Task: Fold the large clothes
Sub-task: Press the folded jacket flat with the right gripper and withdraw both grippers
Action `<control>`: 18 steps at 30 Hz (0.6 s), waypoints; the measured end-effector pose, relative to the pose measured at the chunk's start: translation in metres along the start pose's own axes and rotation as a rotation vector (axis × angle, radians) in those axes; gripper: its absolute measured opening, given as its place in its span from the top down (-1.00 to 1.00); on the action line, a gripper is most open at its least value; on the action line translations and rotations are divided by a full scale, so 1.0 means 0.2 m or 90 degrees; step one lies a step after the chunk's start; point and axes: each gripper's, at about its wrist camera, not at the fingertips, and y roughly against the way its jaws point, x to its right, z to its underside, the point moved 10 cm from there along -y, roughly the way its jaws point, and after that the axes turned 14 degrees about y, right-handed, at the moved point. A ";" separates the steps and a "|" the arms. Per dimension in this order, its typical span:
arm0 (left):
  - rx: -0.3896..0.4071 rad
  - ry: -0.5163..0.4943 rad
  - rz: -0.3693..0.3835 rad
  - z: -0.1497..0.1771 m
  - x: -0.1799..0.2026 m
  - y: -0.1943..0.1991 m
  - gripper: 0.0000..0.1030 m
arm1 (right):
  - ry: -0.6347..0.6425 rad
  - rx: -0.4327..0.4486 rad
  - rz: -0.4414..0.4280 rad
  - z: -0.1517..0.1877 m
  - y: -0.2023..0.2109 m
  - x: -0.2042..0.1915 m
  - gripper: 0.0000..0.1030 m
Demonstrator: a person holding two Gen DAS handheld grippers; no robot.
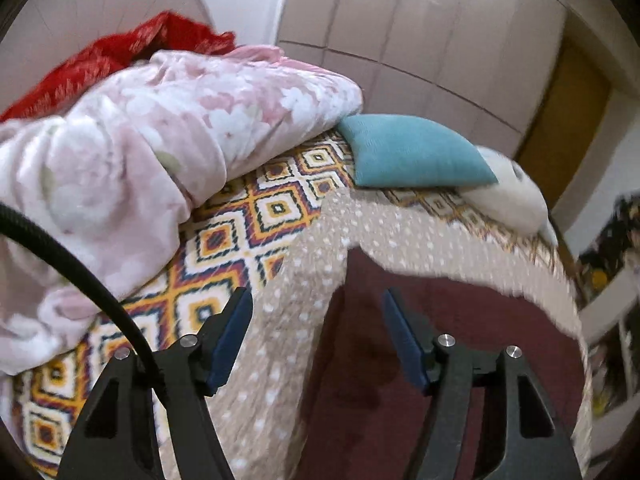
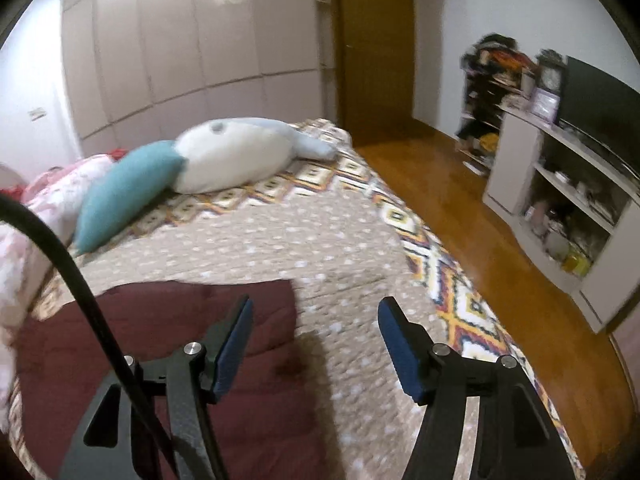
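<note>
1. A teal pillow (image 2: 128, 192) lies on the bed's diamond-patterned cover (image 2: 448, 276), just beside a white and pale blue plush toy (image 2: 236, 156)
2. A pink floral quilt (image 1: 160, 136) is heaped at the bed's far side, with a red cloth (image 1: 120, 52) behind it
3. Glossy white wardrobe doors (image 2: 180, 40) line the back wall next to a brown wooden door (image 2: 372, 44)
4. A white shelf unit (image 2: 560, 200) crowded with small items stands on the wooden floor (image 2: 480, 248), with a dark screen (image 2: 596, 100) on top

Black tool (image 1: 316, 312), blue pads (image 1: 232, 344)
</note>
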 end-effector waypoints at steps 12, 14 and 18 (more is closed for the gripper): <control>-0.075 -0.086 0.001 0.79 -0.07 0.09 -0.35 | 0.120 -0.034 -0.424 0.43 0.39 -1.10 0.44; -0.090 -0.083 -0.030 0.84 -0.15 0.00 -0.35 | 0.133 -0.053 -0.437 0.51 0.33 -1.20 0.44; -0.125 -0.017 0.007 0.86 -0.22 -0.09 -0.41 | 0.141 -0.120 -0.394 0.69 0.05 -1.28 0.44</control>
